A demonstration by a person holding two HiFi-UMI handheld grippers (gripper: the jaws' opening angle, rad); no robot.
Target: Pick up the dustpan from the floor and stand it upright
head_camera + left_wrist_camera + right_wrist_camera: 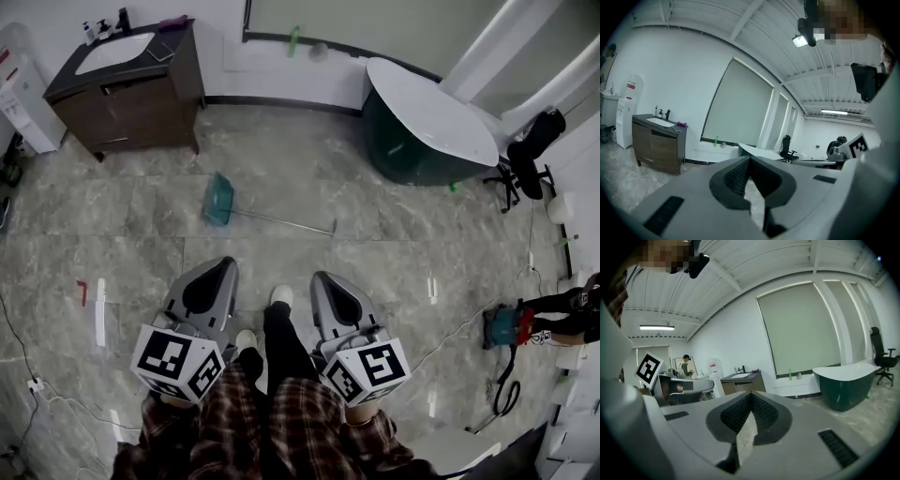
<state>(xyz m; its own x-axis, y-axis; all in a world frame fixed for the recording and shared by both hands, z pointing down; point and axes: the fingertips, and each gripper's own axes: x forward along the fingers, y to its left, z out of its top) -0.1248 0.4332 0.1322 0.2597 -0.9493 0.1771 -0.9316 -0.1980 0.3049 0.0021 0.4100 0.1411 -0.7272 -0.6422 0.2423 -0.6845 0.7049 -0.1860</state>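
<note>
The teal dustpan (219, 200) is just lying flat on the grey marble floor (375, 272), pan end sitting at the left, long thin handle (281, 221) stretching off right.

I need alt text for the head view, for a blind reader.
A teal long-handled dustpan lies on the marble floor, ahead of the left gripper and right gripper, both shut and empty. Behind it stand a sink cabinet and a dark green bathtub.

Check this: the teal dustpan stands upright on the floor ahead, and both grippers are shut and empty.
Not upright: the head view shows the teal dustpan lying flat on the floor. The left gripper and right gripper are shut and empty.
</note>
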